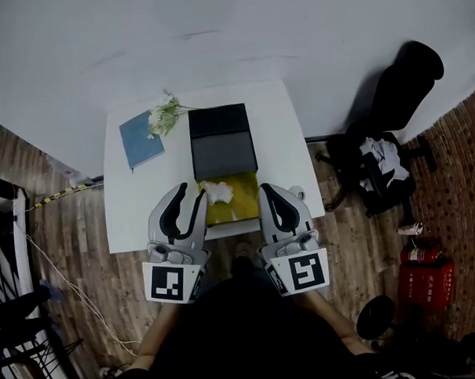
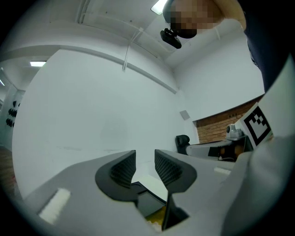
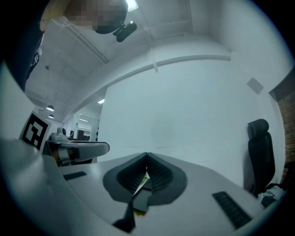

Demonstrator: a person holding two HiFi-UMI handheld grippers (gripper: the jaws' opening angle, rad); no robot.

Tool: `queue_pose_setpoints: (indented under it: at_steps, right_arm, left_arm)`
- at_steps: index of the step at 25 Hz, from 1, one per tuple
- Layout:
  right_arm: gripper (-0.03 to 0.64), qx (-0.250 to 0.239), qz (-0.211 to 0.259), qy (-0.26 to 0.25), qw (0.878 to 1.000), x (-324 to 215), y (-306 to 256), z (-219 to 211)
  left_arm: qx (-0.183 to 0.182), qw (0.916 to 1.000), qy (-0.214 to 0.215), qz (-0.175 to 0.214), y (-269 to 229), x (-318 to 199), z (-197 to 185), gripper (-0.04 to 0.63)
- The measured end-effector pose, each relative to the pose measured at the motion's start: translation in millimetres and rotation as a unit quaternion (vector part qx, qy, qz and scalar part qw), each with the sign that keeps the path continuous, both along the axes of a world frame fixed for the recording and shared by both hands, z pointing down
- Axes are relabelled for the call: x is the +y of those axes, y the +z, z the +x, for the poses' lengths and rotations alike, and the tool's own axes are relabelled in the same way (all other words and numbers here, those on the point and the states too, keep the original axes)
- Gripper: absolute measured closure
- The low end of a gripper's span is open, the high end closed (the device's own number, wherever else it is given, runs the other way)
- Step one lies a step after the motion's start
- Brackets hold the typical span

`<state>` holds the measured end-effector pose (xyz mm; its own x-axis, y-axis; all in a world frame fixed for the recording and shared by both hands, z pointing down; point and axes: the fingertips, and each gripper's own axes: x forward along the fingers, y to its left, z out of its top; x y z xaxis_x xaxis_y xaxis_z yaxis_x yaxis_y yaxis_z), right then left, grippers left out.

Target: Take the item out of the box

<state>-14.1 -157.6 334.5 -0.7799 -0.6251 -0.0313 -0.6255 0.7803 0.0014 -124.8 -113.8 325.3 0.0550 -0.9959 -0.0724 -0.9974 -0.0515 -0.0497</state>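
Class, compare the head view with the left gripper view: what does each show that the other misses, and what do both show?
Only the head view shows the blue book and the flowers at the table's far side. Only the left gripper view shows a ceiling light and that the tool's jaws stand apart with nothing between them. Both show the left tool and the black box.

No word or number could be read. At the lower right of the head view, the red box [image 1: 426,284] carried pale characters, too small to make out. The cubes on the left gripper [image 1: 188,198] and the right gripper [image 1: 278,196] showed only black-and-white square patterns.
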Motion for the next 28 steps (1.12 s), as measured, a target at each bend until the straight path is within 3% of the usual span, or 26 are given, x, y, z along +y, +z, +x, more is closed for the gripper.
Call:
queue_pose_setpoints:
  at_steps: [13, 16, 21, 28]
  right_arm:
    - [0.604, -0.006, -0.018, -0.046, 0.999, -68, 14, -17]
    - [0.604, -0.008, -0.022, -0.045, 0.999, -75, 17, -20]
    - [0.604, 0.013, -0.033, -0.032, 0.999, -82, 32, -21]
    - [0.604, 0.031, -0.050, -0.003, 0.998, -89, 52, -17]
  left_arm:
    - [-0.010, 0.9993, -0.033, -0.018, 16, -56, -8, 0.460]
    - [-0.001, 0.9987, -0.024, -0.046, 24, -64, -8, 0.460]
    - [-0.020, 0.9983, -0.008, -0.055, 28, -78, -13, 0.462]
    - [-0.016, 0.9954, 0.024, -0.091, 56, -91, -17, 0.462]
